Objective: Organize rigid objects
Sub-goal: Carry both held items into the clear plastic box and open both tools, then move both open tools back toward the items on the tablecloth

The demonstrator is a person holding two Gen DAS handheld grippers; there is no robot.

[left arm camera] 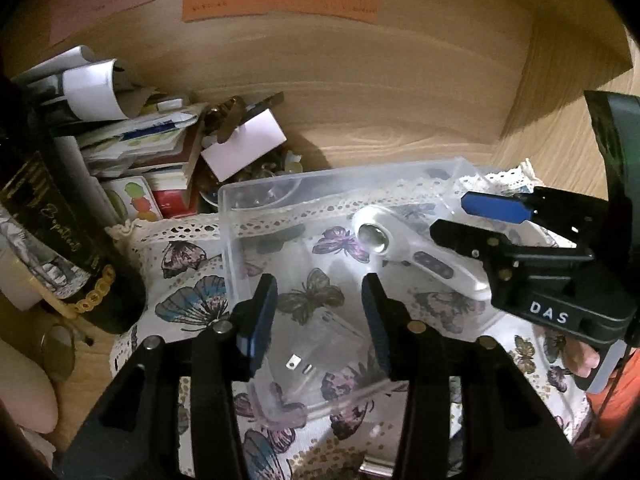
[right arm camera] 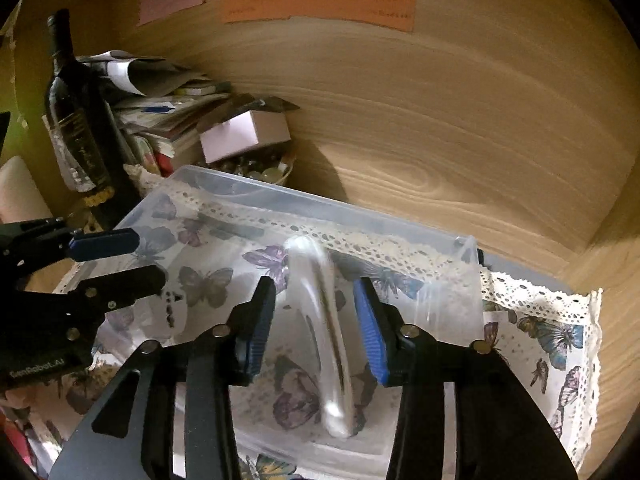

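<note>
A clear plastic bin (left arm camera: pixel 256 196) (right arm camera: pixel 248 188) stands on a butterfly-print cloth (left arm camera: pixel 180 276) (right arm camera: pixel 552 332). A white flashlight-like device (left arm camera: pixel 400 248) (right arm camera: pixel 320 340) is in or just above the bin, blurred in the right wrist view. My right gripper (right arm camera: pixel 314 324) is open with its fingers on either side of the device; it also shows in the left wrist view (left arm camera: pixel 476 220). A white plug adapter (left arm camera: pixel 316 356) lies in the bin. My left gripper (left arm camera: pixel 318 320) is open above it and shows in the right wrist view (right arm camera: pixel 120 256).
A dark wine bottle (left arm camera: pixel 52 232) (right arm camera: pixel 76 120) stands at the left. Stacked papers and booklets (left arm camera: pixel 132 136) (right arm camera: pixel 160 112), a pale pink box (left arm camera: pixel 244 144) (right arm camera: pixel 244 132) and a bowl of small items (right arm camera: pixel 260 170) sit behind the bin. Wooden walls (left arm camera: pixel 400 80) enclose the back and right.
</note>
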